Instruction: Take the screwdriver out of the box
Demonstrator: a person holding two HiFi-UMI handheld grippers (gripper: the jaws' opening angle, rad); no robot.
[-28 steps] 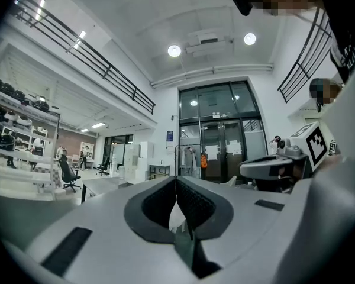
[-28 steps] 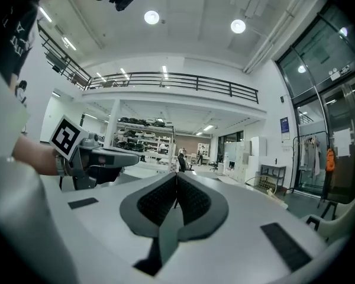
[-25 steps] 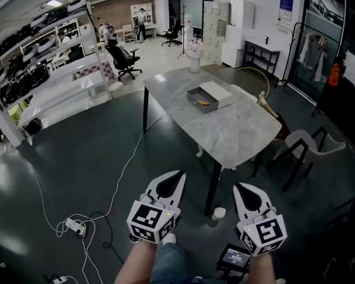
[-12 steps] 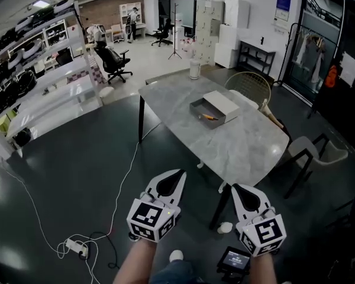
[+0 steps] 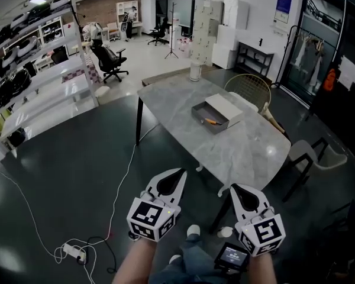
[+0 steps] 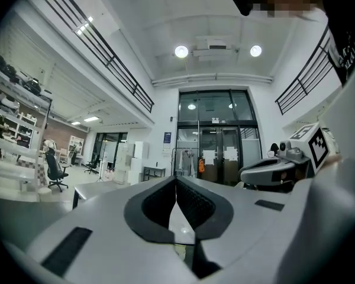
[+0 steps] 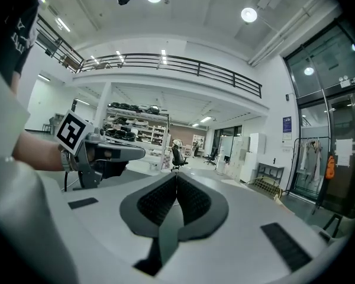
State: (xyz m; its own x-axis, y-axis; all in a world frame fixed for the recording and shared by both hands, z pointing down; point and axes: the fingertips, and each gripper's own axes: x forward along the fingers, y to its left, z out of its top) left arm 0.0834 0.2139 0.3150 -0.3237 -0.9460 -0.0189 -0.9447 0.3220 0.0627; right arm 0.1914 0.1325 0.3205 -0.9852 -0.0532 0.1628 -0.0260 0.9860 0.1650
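Left gripper [image 5: 178,174], right gripper [image 5: 236,188]: jaws together, empty | screwdriver [image 5: 211,122] in box [image 5: 200,112], well apart | risk: closed jaws could shove box, miss screwdriver.

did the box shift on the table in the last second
No. The box keeps its place on the table, the same way off the white container at the far edge; only the head view shifted.

Orange screwdriver [image 5: 211,122], grey box [image 5: 200,109] with white lid [image 5: 223,106], grey marbled table [image 5: 231,149], dark floor [image 5: 77,176]
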